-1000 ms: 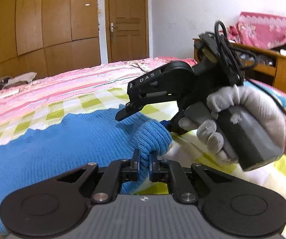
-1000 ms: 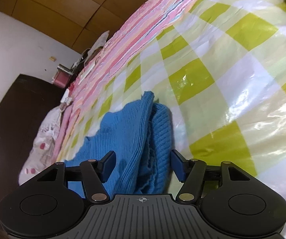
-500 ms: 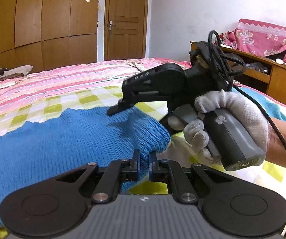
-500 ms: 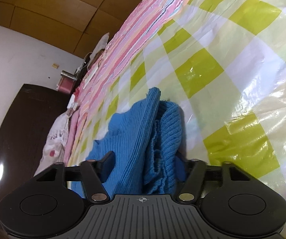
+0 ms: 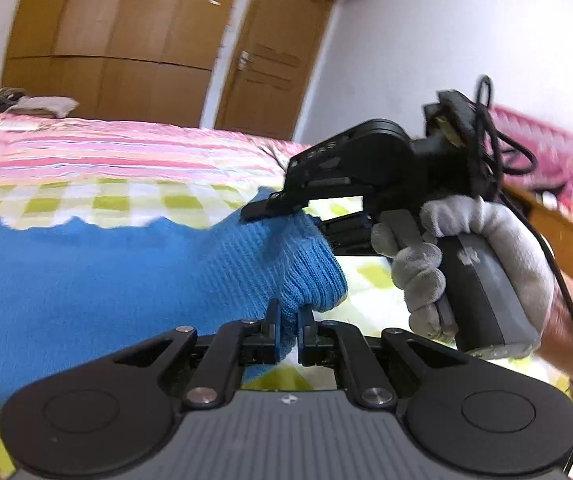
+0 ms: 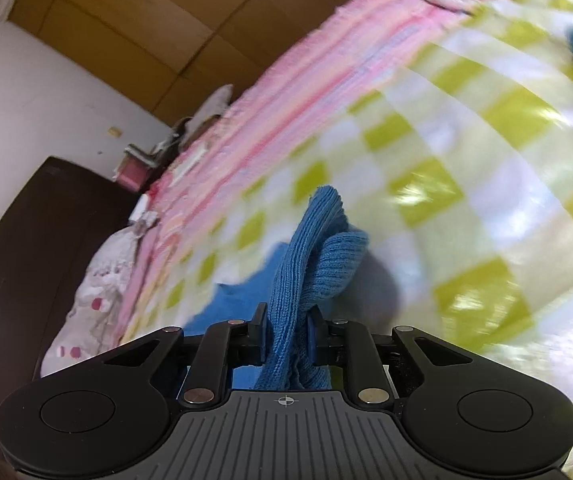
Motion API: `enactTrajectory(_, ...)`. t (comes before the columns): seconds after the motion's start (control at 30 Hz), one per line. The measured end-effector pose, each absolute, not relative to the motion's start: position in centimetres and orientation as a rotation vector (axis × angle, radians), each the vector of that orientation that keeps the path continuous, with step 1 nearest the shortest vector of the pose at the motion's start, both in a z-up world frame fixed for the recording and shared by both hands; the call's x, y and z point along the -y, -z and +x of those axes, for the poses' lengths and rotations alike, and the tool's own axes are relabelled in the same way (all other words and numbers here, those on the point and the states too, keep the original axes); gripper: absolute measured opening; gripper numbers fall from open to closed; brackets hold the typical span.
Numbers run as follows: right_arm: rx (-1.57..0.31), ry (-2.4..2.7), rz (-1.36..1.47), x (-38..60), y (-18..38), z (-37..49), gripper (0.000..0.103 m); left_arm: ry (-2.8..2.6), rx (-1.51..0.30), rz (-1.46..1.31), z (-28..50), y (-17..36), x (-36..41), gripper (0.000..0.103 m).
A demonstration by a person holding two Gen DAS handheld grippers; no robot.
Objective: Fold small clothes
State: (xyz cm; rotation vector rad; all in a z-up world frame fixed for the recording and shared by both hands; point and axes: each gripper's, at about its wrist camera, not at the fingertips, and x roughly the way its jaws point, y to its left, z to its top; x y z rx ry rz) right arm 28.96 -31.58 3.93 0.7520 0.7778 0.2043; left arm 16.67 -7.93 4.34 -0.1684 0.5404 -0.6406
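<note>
Blue sweater [image 5: 126,276] — both claws clamped, tilted down

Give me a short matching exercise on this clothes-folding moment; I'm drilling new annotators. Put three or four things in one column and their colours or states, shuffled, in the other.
Things:
1. sweater
2. left gripper
3. glove
4. plastic sheet

Colours or states:
a. checked green and white
b. grey-white
c. blue knit
d. shut on the ribbed cuff

Pairs: 1-c, 2-d, 3-b, 4-a. The glove wraps the handle of the right gripper, whose jaws are closing on bunched sweater fabric.
</note>
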Motion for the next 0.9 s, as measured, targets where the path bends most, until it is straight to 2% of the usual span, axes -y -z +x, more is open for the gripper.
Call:
enactTrajectory(0.2, -0.751, -0.282, 0.669, 25.3, -7.5, 30.7, 0.018, 0.569, -0.496, -0.268, 16.5, -5.7, 2.1, 0.014)
enactTrajectory(0.4, -0.786, -0.339, 0.586, 17.2, -8.0, 33.5, 0.017, 0.462, -0.487, -0.318, 16.4, -5.0, -4.2, 0.014)
enactTrajectory(0.6, -0.84, -0.362, 0.439, 9.0, -6.2, 35.4, 0.017, 0.373, -0.534, -0.388, 17.8, -2.7, -9.0, 0.014)
enactTrajectory(0.83, -0.93, -0.342, 0.355, 3.7, -2.6, 36.9, 0.018, 0.317, -0.605, -0.438, 18.7, 0.3, -11.5, 0.014)
enactTrajectory(0.9, -0.938, -0.353, 0.35, 3.0, -2.2, 36.7, 0.022, 0.306, -0.624, -0.446, 18.7, 0.7, -11.9, 0.014)
